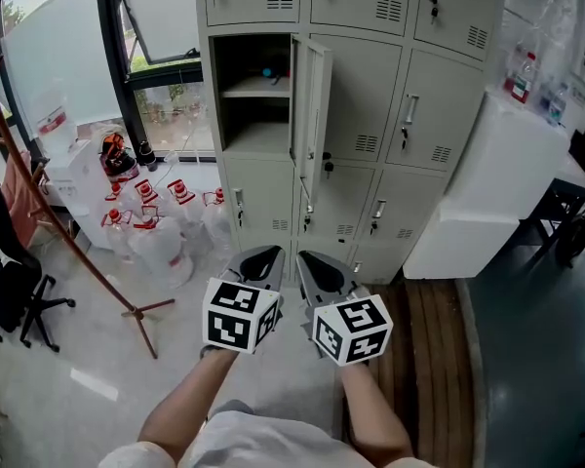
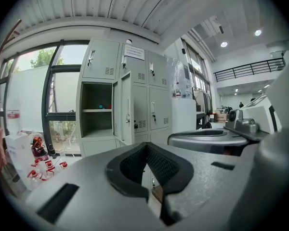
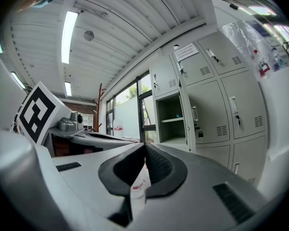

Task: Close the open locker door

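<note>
The grey locker bank (image 1: 370,96) stands ahead of me. One middle-row door (image 1: 312,105) on its left column hangs wide open, edge-on to me, and shows a shelved compartment (image 1: 256,91) with a small item on the upper shelf. My left gripper (image 1: 263,255) and right gripper (image 1: 312,259) hover side by side low in front of the lockers, well short of the door, both shut with nothing between the jaws. The left gripper view shows the door (image 2: 126,107) beyond the closed jaws of the left gripper (image 2: 146,146). Beyond the right gripper (image 3: 145,146), the door edge (image 3: 185,124) shows.
Several water jugs with red caps (image 1: 156,237) crowd the floor left of the lockers, by a window. A wooden coat stand (image 1: 78,247) and a black office chair (image 1: 19,305) stand further left. A white cabinet (image 1: 497,183) sits to the lockers' right.
</note>
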